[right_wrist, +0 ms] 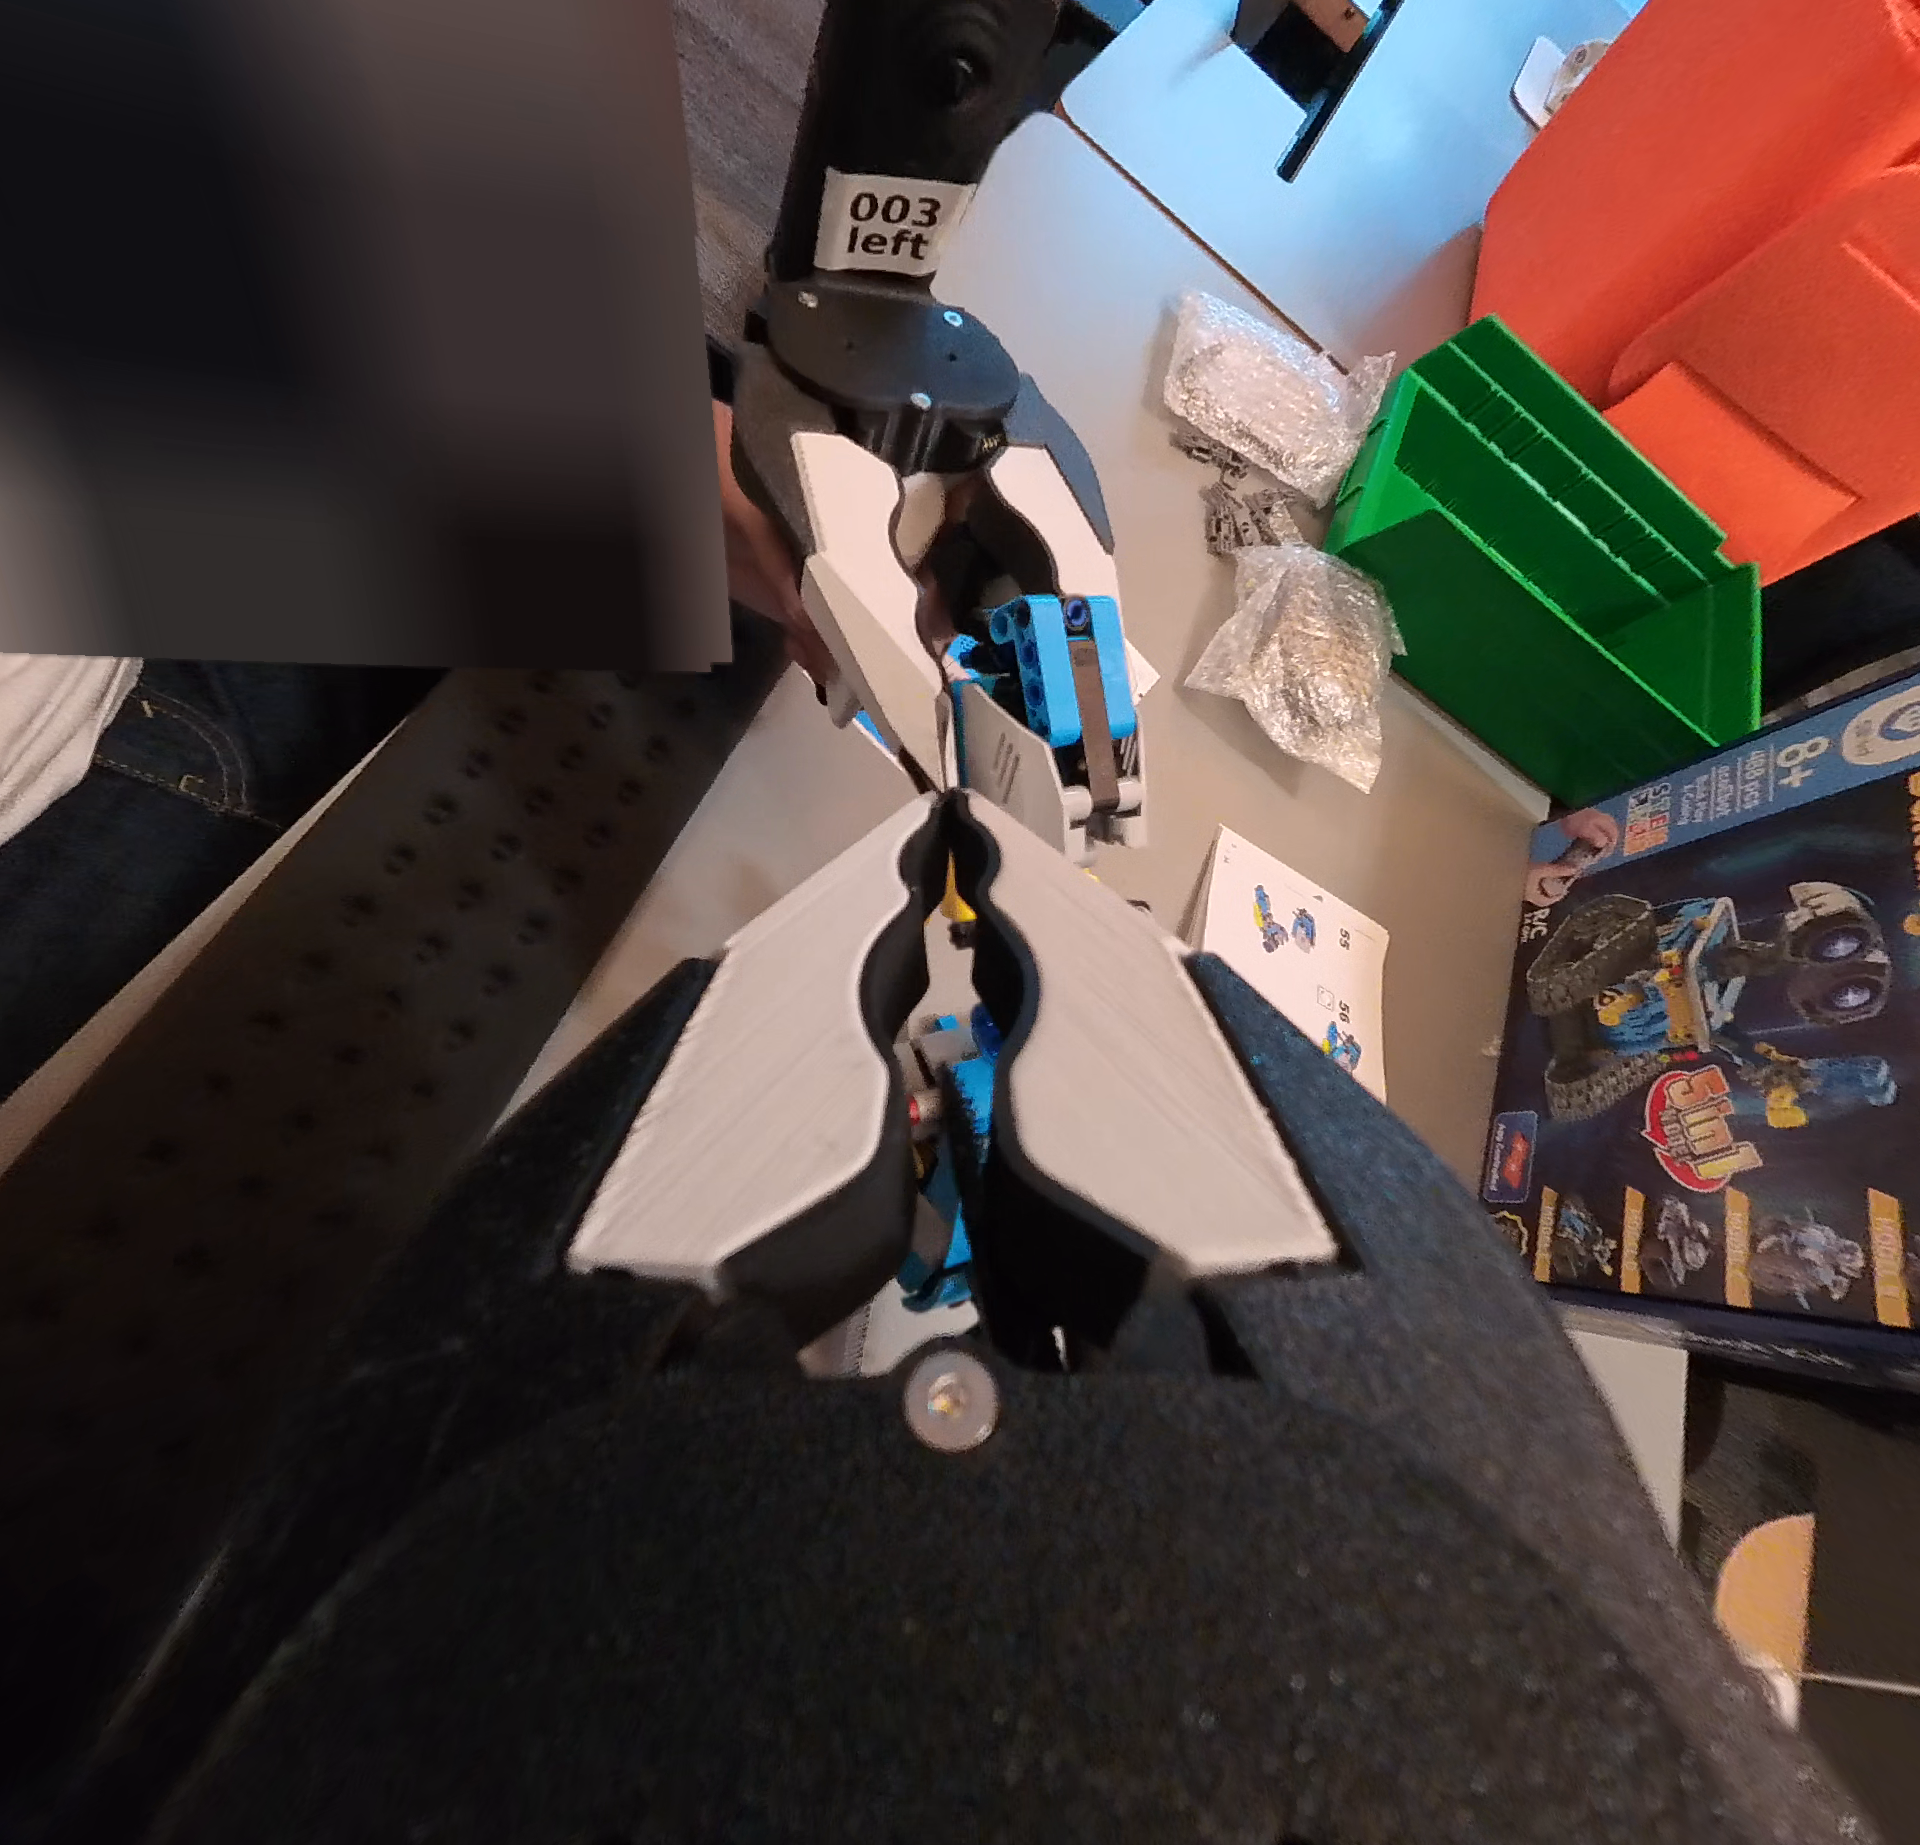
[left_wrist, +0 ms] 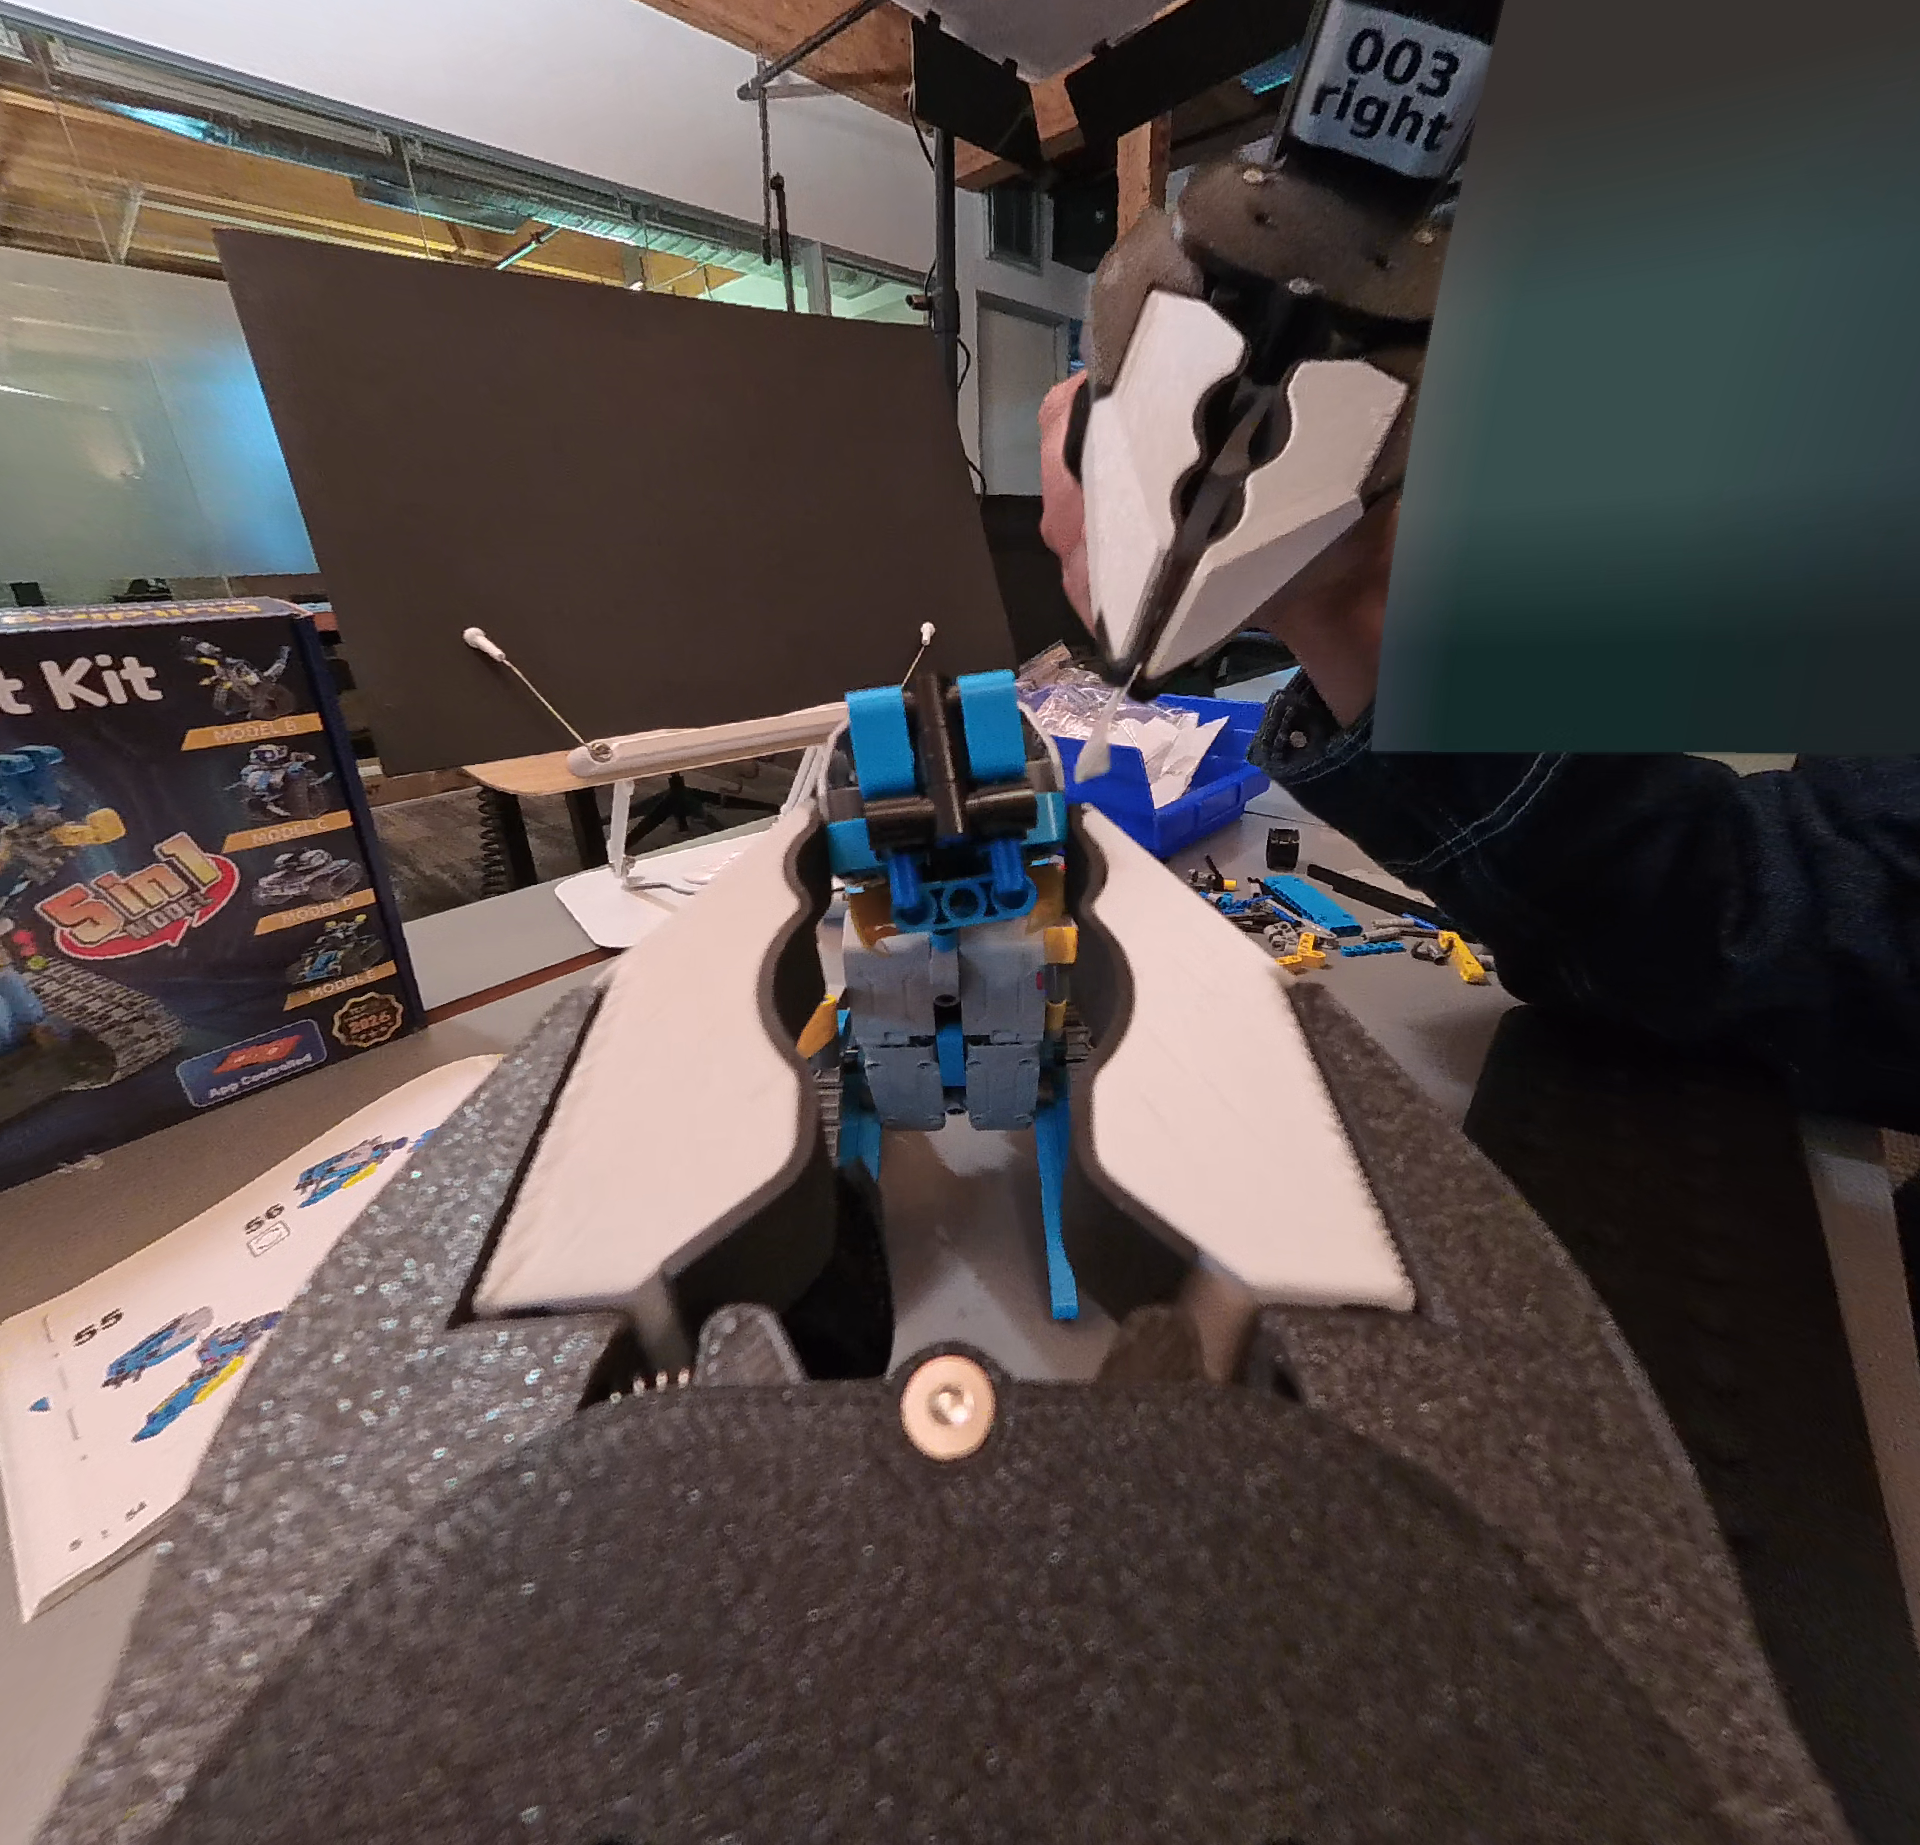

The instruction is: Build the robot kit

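Observation:
A blue, grey and yellow brick robot model [left_wrist: 940,974] stands on the grey table [left_wrist: 488,943]. My left gripper [left_wrist: 951,839] is shut on its body, one white finger on each side. In the right wrist view the left gripper [right_wrist: 1039,715] shows farther off, holding the model [right_wrist: 1060,673]. My right gripper [left_wrist: 1127,665] hangs just above and to the right of the model's head, shut on a small thin white piece [left_wrist: 1096,746]. In its own view the right gripper [right_wrist: 948,808] has its fingertips closed right at the model's grey side panel [right_wrist: 1008,767].
The kit's dark box [left_wrist: 187,860] and an open instruction booklet [left_wrist: 156,1380] lie left. A blue bin [left_wrist: 1195,787] and loose bricks [left_wrist: 1340,922] lie right, beside a dark sleeve [left_wrist: 1610,912]. Green bins [right_wrist: 1558,548] and plastic bags [right_wrist: 1299,652] sit beyond. A black board [left_wrist: 603,507] stands behind. The gap from one gripper's tips to the other's is roughly 4 centimetres.

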